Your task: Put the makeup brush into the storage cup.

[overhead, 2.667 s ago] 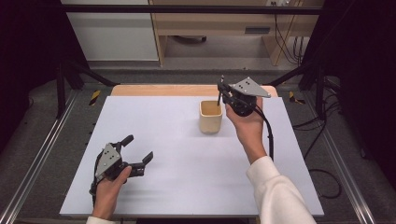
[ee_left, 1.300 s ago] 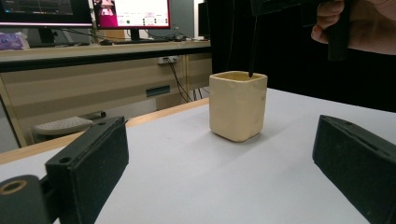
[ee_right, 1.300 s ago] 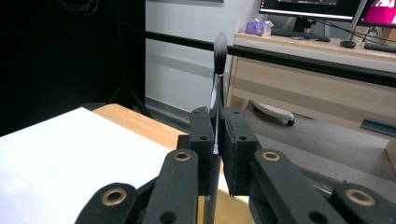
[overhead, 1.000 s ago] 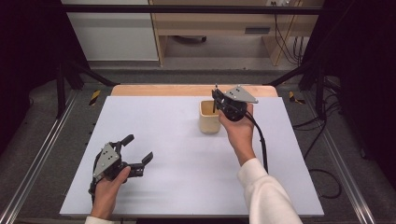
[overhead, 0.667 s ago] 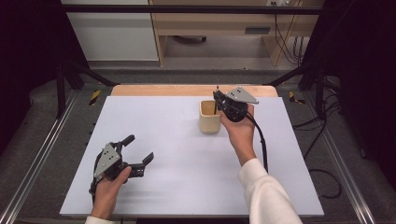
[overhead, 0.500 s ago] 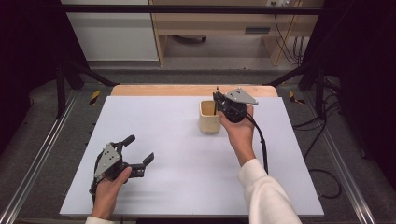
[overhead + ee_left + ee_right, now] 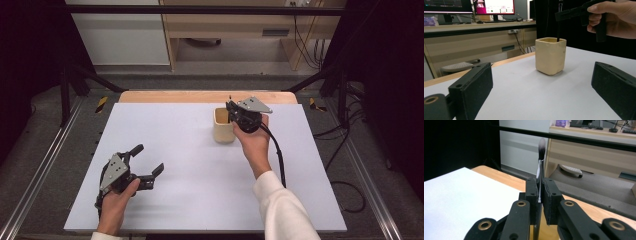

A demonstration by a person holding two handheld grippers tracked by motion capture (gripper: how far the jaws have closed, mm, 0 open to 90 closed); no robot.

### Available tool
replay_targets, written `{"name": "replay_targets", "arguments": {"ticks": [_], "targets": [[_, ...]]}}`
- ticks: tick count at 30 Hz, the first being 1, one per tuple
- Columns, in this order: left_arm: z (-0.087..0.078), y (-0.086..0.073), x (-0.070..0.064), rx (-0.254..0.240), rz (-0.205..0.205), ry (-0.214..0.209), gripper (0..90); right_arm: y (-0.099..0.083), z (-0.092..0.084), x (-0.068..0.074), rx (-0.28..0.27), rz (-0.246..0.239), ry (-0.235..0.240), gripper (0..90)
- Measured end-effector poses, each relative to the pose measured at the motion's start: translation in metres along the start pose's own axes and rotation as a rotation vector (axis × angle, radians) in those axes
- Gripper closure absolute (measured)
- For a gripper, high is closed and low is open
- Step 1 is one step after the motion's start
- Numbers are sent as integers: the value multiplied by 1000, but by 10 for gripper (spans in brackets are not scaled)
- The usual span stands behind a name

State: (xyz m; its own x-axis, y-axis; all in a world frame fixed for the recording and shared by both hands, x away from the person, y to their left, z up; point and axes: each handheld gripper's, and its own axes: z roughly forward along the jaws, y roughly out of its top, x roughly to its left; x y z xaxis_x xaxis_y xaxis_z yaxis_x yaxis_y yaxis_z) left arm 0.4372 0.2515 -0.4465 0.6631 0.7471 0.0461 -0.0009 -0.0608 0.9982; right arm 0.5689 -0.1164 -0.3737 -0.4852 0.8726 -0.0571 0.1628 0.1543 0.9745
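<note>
White sheeting covers the table (image 7: 200,165), with a strip of bare wood along its far edge and, beyond that, a cabinet and a desk with screens in the background.

Nearest the person, the left gripper (image 7: 131,172) rests low on the table at the near left, its jaws spread wide with nothing between them; in the left gripper view the two black pads frame the cup from well apart.

Farther on, right of the middle, stands a cream, square-sided cup (image 7: 223,125), upright and alone. The right gripper (image 7: 235,113) hangs just above its rim, jaws clenched on a thin brush (image 7: 541,165). In the right gripper view the brush stands upright between the pads, bristle tip upward, handle running down out of sight. In the left gripper view a dark stem (image 7: 558,31) drops from that gripper into the cup's mouth, so the handle end looks to be already inside; how deep it reaches, and whether anything else lies in the cup, is hard to tell, since the inside is hidden.

The step in hand seems to be standing the brush in the cup. The next move would call for lowering a little more, keeping the handle clear of the rim, then letting the jaws go and lifting straight up so the cup is not knocked over
</note>
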Motion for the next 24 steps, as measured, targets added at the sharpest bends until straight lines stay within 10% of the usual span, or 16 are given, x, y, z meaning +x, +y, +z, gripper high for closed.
{"name": "replay_targets", "arguments": {"ticks": [9,24], "targets": [[-1,0,1,-2,-6,2,32,0,-8,0,36,55,25,303],[1,-1,0,4,-8,-1,32,3,-27,4,17,64,48,85]]}}
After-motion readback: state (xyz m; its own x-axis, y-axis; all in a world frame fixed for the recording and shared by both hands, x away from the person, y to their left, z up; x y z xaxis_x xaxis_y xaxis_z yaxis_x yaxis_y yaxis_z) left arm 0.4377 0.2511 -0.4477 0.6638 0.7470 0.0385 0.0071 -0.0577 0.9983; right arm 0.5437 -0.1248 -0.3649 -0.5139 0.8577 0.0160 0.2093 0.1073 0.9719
